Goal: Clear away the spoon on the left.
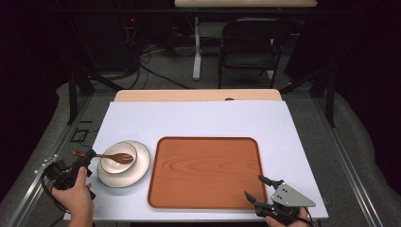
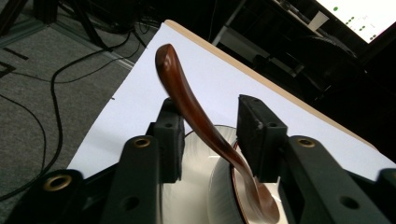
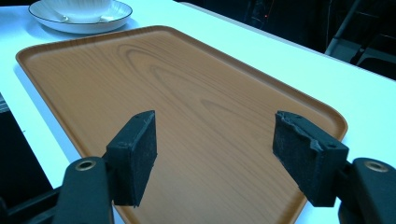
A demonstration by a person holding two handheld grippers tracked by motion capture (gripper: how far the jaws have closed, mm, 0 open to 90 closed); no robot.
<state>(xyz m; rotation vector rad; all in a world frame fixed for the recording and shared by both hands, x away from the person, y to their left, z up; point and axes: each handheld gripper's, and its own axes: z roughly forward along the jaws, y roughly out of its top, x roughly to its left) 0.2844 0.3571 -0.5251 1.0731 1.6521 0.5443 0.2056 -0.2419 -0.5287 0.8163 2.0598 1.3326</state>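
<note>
A dark brown wooden spoon (image 1: pixel 119 157) lies with its head in a white bowl (image 1: pixel 109 165), which sits on a white plate (image 1: pixel 139 171) at the table's front left. Its handle sticks out to the left. My left gripper (image 1: pixel 90 155) straddles that handle. In the left gripper view the spoon (image 2: pixel 187 100) runs slantwise between the two pads, with a gap still on each side, and my left gripper (image 2: pixel 209 135) is open. My right gripper (image 1: pixel 253 186) hovers open and empty over the near right corner of the wooden tray (image 1: pixel 203 172). In the right gripper view my right gripper (image 3: pixel 226 149) shows nothing between its pads.
The tray (image 3: pixel 187 93) is bare and fills the middle of the white table top (image 1: pixel 198 118). The plate (image 3: pixel 116 14) and bowl (image 3: pixel 79 7) stand beyond its far corner. A folding chair (image 1: pixel 250 45) and floor cables lie behind the table.
</note>
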